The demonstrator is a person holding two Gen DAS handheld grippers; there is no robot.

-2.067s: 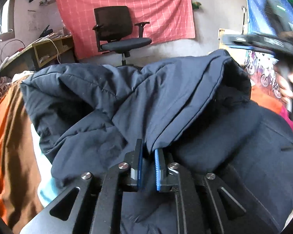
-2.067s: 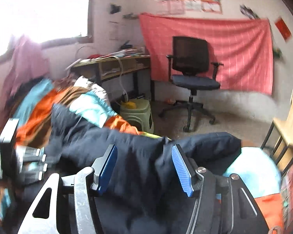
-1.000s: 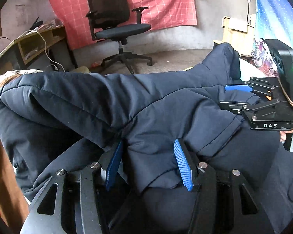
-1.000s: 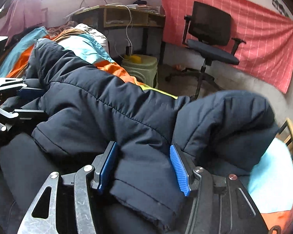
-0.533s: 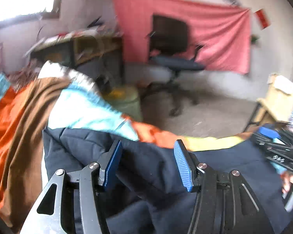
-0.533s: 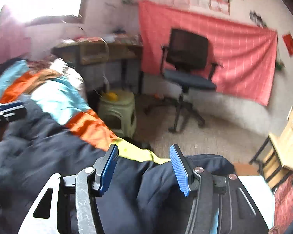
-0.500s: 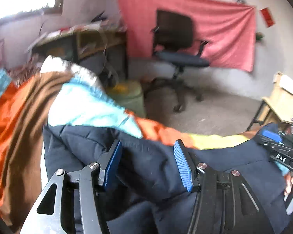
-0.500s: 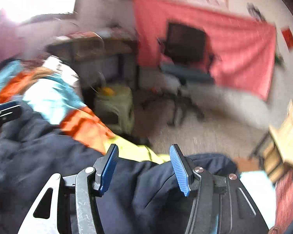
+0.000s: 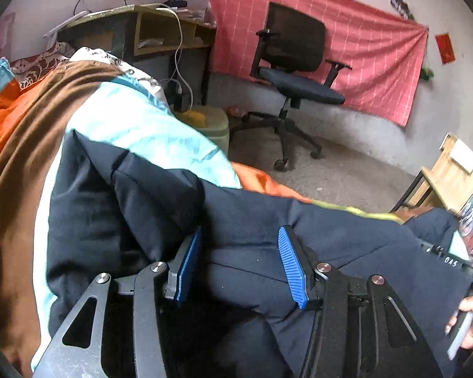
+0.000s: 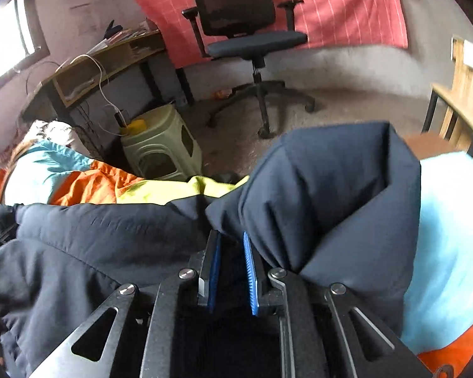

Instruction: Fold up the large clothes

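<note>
Right wrist view: the right gripper has just been closing its jaws, now clenched on a fold of the padded navy jacket lying on the orange, teal and brown bedspread. The left gripper stands released, jacket fabric between its blue pads.

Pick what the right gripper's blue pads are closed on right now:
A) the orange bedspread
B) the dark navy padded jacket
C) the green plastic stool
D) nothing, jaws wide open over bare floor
B: in the right wrist view the right gripper has its blue pads drawn close together, pinching a fold of the dark navy padded jacket; the green plastic stool stands apart on the floor beyond.
</note>
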